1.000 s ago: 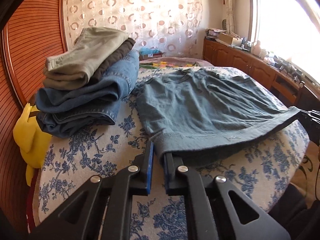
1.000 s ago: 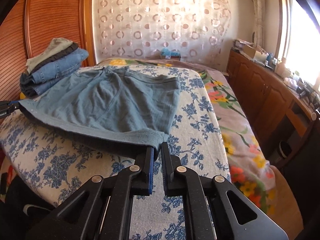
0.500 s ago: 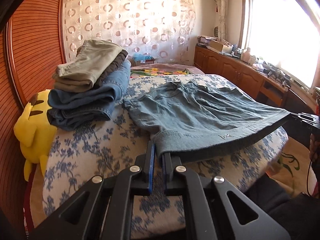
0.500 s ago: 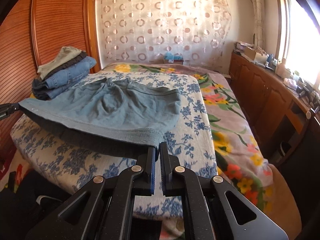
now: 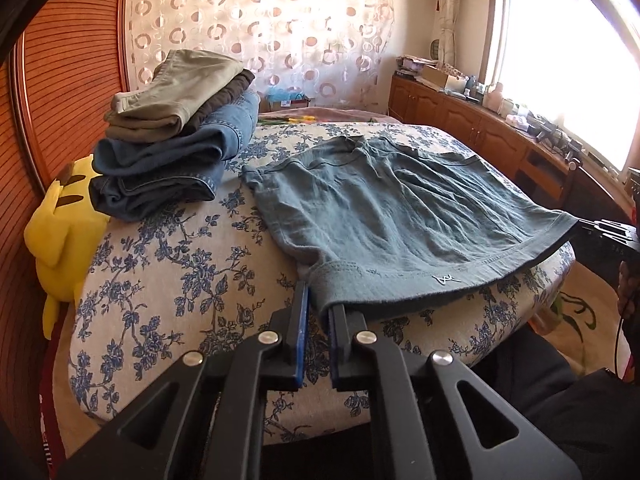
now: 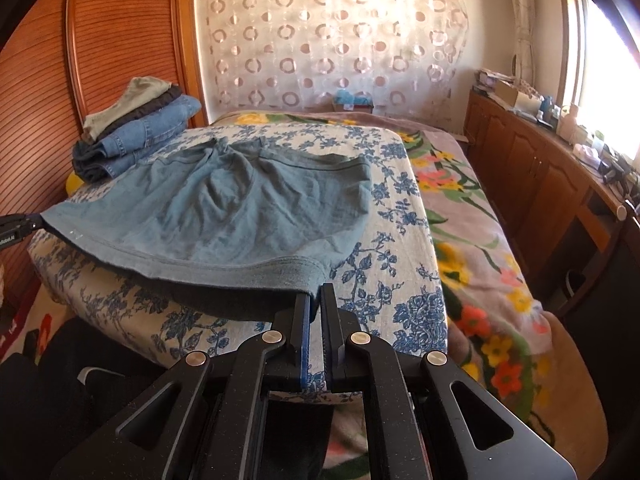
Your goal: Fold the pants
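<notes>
Blue-grey shorts (image 5: 380,208) lie spread on a floral board on the bed, waistband toward me and lifted off the surface. My left gripper (image 5: 318,308) is shut on the waistband's left corner. My right gripper (image 6: 314,294) is shut on the waistband's right corner; the shorts (image 6: 248,204) stretch taut between them. The right gripper also shows at the far right of the left wrist view (image 5: 608,232), and the left gripper at the far left of the right wrist view (image 6: 16,226).
A stack of folded pants (image 5: 176,128) sits at the back left of the board (image 5: 168,280). A yellow plush toy (image 5: 60,232) lies beside it. A wooden cabinet (image 6: 540,168) runs along the right. The floral bedspread (image 6: 472,240) lies to the right.
Both grippers have pulled back and up, holding the waistband; the shorts slid toward me and lie flatter and more stretched. The pile of pants looks farther away.
</notes>
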`<state>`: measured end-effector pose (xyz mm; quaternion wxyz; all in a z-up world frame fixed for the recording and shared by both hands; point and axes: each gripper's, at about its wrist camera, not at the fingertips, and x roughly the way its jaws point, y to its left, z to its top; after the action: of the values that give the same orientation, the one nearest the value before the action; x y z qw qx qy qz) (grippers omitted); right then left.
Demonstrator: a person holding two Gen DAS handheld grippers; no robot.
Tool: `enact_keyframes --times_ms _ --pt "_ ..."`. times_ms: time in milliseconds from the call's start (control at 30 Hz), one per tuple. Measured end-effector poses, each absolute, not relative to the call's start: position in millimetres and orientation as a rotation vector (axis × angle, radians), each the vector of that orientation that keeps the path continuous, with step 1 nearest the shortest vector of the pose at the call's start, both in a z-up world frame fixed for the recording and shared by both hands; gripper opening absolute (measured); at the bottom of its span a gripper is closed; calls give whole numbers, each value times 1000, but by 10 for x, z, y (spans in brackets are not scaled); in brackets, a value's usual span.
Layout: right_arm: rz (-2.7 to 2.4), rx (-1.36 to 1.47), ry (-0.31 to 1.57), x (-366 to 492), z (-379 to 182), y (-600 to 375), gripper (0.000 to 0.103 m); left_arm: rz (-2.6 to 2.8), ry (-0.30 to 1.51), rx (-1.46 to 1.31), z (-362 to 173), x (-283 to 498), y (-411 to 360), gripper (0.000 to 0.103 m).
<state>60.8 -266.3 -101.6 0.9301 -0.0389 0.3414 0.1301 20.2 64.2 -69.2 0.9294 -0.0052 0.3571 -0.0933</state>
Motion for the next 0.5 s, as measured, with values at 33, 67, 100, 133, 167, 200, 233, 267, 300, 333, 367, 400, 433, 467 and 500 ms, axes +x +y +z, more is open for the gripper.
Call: enact_keyframes --times_ms 33,67,100,133,167,200,233,267,300,333,367,400,433,467,500 --pt "265 -77 701 603 -1018 -2664 2 -188 731 -8 -690 195 642 7" --pt "265 -77 704 598 -1017 -2665 3 -186 729 -7 -679 190 640 9" --pt "268 -77 707 590 -1010 -2661 3 -187 727 -8 -666 183 644 11" --pt "272 -78 707 580 -995 -2657 3 -186 727 -8 -654 177 648 12" --pt "276 -78 703 563 -974 -2652 3 -184 727 -8 -642 168 650 15" --pt "281 -78 702 551 -953 -2648 6 -179 725 -5 -625 159 654 17" --pt "284 -81 700 536 -925 -2644 7 -175 722 -3 -610 149 661 19" --pt "286 -85 699 525 -903 -2640 9 -169 719 -1 -589 137 668 22" --pt "286 -88 696 515 -883 -2637 11 -167 717 -1 -575 132 675 25" --pt "291 -87 694 505 -856 -2635 12 -168 714 -1 -559 121 683 27" --pt "297 -84 690 493 -830 -2634 13 -166 713 0 -549 115 691 30" --pt "299 -83 685 484 -814 -2635 15 -161 715 0 -543 113 699 36" --pt "298 -81 680 479 -799 -2635 16 -155 716 0 -540 112 710 40" --pt "298 -76 675 484 -789 -2637 17 -146 716 3 -539 106 727 45" --pt "297 -74 671 489 -785 -2631 17 -142 715 5 -532 98 732 45"
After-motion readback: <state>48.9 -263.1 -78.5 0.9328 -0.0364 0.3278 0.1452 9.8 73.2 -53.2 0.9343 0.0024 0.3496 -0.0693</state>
